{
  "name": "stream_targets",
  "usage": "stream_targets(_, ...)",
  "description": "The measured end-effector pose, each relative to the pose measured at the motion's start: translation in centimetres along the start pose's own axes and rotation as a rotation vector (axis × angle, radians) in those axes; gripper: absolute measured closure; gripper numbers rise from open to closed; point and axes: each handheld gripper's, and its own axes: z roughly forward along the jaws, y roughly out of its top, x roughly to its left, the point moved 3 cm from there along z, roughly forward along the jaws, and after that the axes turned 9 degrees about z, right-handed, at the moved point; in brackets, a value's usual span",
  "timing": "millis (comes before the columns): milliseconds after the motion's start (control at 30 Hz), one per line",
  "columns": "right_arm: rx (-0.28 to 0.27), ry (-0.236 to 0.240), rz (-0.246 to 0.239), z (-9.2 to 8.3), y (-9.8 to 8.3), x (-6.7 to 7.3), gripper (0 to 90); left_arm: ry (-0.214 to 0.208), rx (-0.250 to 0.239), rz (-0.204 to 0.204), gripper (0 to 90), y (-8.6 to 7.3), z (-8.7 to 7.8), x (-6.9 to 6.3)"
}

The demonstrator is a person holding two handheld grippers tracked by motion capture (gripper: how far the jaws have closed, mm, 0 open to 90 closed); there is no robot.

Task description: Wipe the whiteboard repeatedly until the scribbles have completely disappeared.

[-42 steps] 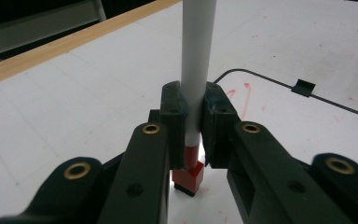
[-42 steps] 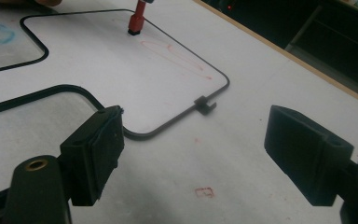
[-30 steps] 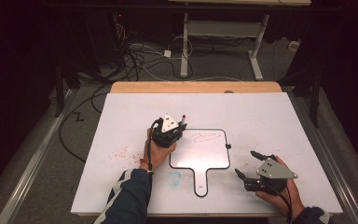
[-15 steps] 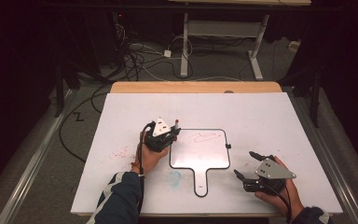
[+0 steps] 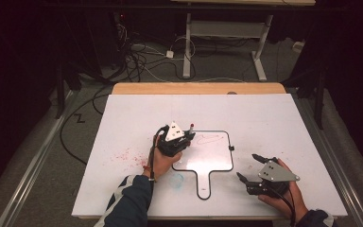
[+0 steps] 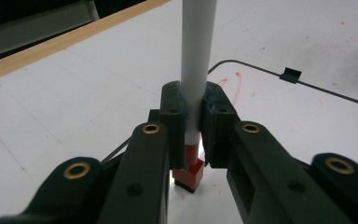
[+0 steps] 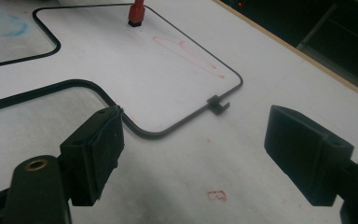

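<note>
- On the small whiteboard [image 5: 208, 151], the left gripper [image 5: 182, 139] has its fingers pinching a red marker [image 6: 196, 84], tip down.
- Right gripper [image 5: 255, 168] hovers nearby with fingers spread, empty.
- Pressing unevenly could tilt the marker or shove the unheld board.

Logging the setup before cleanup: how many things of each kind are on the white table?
Marker: 1
Small whiteboard: 1
Handheld grippers: 2, left gripper and right gripper
Total: 4

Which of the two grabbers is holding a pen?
The left gripper, over the small whiteboard: its fingers clamp a red marker. The right gripper is open and empty.
</note>
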Motion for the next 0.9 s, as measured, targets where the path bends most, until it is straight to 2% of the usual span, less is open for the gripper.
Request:
stream_targets(100,-0.002,-0.003,0.002,-0.1,0.0,0.0,20.3,0.033,0.027,-0.001,79.0,-0.7,-0.9,1.1)
stream_targets(167,0.0,-0.006,0.001,-0.1,0.0,0.0,20.3,0.049,0.037,-0.015,79.1,-1.3,-1.8,2.0)
stream_targets(267,-0.001,-0.006,0.0,-0.1,0.0,0.0,20.3,0.046,0.022,-0.045,79.0,-1.9,-2.5,2.4)
stream_targets(400,-0.001,-0.003,-0.003,0.0,0.1,0.1,20.3,0.02,0.011,-0.028,79.1,-1.3,-1.7,1.3)
stream_targets(567,0.007,0.004,-0.008,0.1,0.1,0.2,20.2,-0.019,-0.004,0.016,79.0,0.5,0.6,-0.7)
stream_targets(667,0.006,0.006,-0.009,0.1,0.1,0.3,20.2,-0.039,0.005,0.037,79.1,1.5,1.9,-1.7)
stream_targets(800,0.006,0.009,-0.007,0.0,0.0,0.1,20.3,-0.058,0.017,0.065,79.0,2.4,2.9,-2.4)
stream_targets(900,0.004,0.009,-0.008,-0.1,-0.1,0.0,20.3,-0.053,0.018,0.076,79.0,2.3,2.9,-2.2)
